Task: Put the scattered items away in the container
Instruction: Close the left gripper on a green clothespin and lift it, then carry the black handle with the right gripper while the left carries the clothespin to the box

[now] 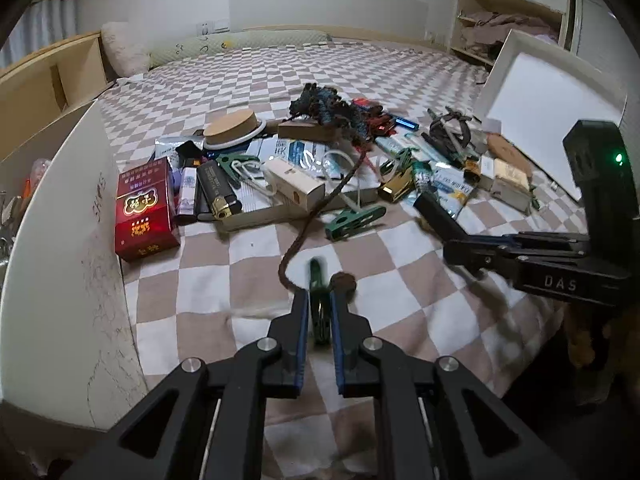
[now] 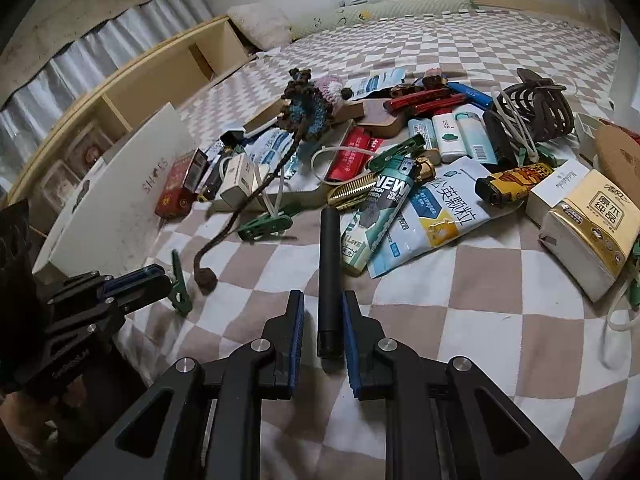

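My left tool point(image 1: 320, 300) is clamped on a dark green plastic clothes peg point(image 1: 319, 308), its blue rubber pads pressed flat against the peg's sides just above the checkered bedsheet point(image 1: 248, 256). From the right wrist view the same peg point(image 2: 178, 284) hangs tilted from those pads. My right tool point(image 2: 323, 300) is closed on a matte black cylinder point(image 2: 329, 272), smooth and slim, which stands out forward between the pads.

The sheet is soft, slightly rumpled cloth in beige and white squares. A brown braided cord point(image 1: 320, 216) trails down from a knitted blue-brown doll point(image 1: 324, 108) and ends in a fuzzy knot point(image 1: 343, 281) touching my left tool's right finger; it lies right in the way. Behind it sits the heap: a glossy red cigarette pack point(image 1: 145, 208), a black lighter point(image 1: 219, 192), another green peg point(image 1: 354, 220), a round wooden lid point(image 1: 232, 128), and a crinkled foil sachet point(image 2: 436, 216).

The container, a white cardboard shoebox point(image 1: 76, 248) with scuffed walls, stands at the left edge, just beside the red pack. Its white lid point(image 1: 548, 108) leans tilted at the far right.
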{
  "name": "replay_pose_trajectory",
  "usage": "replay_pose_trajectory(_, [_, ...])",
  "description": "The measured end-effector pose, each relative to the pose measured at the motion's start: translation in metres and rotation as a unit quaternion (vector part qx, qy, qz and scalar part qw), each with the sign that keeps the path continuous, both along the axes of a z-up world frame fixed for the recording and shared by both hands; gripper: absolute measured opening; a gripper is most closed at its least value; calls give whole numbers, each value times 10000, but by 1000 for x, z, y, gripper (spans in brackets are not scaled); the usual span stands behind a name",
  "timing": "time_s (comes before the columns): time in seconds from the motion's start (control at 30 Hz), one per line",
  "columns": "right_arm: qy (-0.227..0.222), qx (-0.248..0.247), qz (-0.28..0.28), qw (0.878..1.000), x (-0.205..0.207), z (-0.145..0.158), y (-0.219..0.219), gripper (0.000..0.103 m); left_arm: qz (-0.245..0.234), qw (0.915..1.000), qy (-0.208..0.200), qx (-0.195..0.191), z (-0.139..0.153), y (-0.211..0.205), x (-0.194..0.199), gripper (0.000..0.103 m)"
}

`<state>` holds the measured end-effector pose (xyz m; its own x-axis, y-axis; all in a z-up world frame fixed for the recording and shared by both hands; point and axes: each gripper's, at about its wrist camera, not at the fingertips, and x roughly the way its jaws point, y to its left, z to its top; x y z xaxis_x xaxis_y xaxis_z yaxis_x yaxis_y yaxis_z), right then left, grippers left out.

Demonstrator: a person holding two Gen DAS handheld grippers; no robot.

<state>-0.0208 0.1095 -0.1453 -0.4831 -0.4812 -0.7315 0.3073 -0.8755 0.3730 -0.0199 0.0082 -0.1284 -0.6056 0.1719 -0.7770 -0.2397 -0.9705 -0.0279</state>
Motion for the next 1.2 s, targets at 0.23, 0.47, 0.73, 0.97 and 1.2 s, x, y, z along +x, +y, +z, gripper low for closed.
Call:
replay_pose_trajectory(0.23, [6,43,6,10000,0,-1,0,20,112,9997,-207,-10,-17,-2,0,11])
replay_pose_trajectory(0.47, [26,51,-19,10000,0,-1,0,20,183,9998,-105,11,-17,-3,-5,34])
replay_pose_trajectory(0.73, [37,146,-43,9999,1,2,-3,13,180,9997,-130,82,-21,-4,-7,12])
replay_pose_trajectory(0.97, [-14,21,-140,9999,9,5,-4,13,192,9995,-111,228,-16,-7,2,10])
replay_pose_trajectory(1.2, [-369,-746,-187,9964,16,5,-1,13,161,9987,13,491,-1,-10,10,10])
